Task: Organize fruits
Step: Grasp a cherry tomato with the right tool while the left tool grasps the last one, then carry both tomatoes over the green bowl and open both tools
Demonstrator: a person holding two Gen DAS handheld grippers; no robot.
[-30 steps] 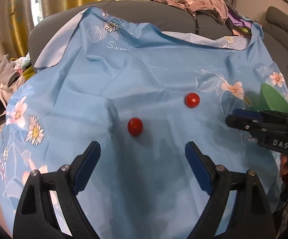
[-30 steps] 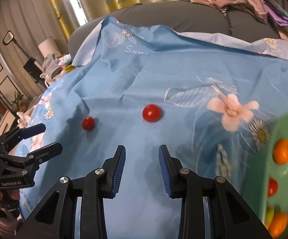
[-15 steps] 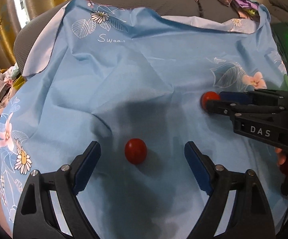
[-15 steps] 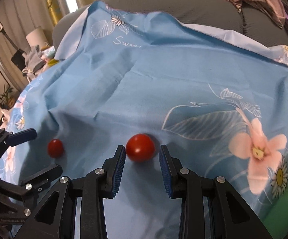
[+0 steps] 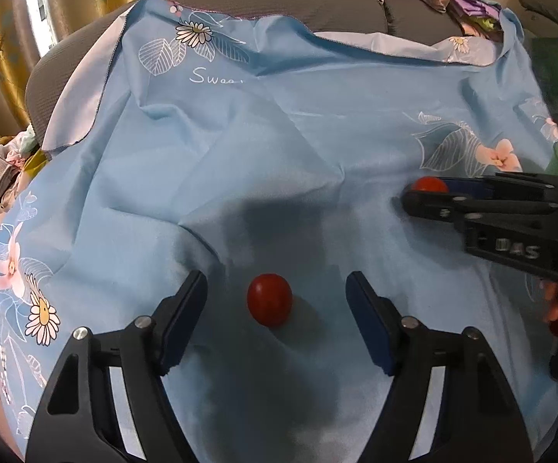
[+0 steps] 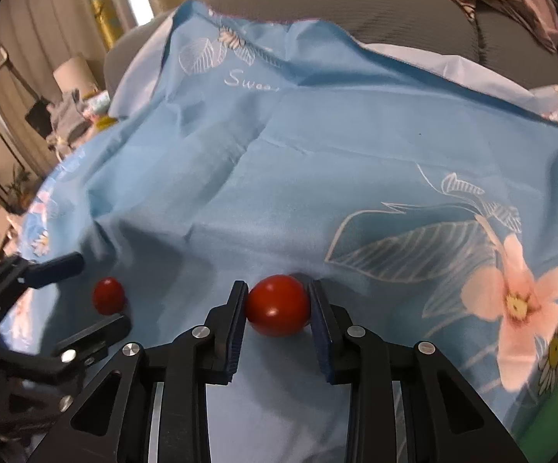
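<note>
My right hand-held gripper [image 6: 278, 305] pinches one tomato [image 6: 277, 305] on the blue cloth [image 6: 356, 154]; my left hand-held gripper [image 5: 277, 301], wide, straddles the other tomato [image 5: 269, 305]; next, closing then lifting.

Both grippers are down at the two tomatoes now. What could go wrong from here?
The right gripper has its fingers against a round tomato; it may squirt out or bruise if squeezed hard. The left gripper is open wide around the other tomato, which could roll on the wrinkled blue cloth.
</note>
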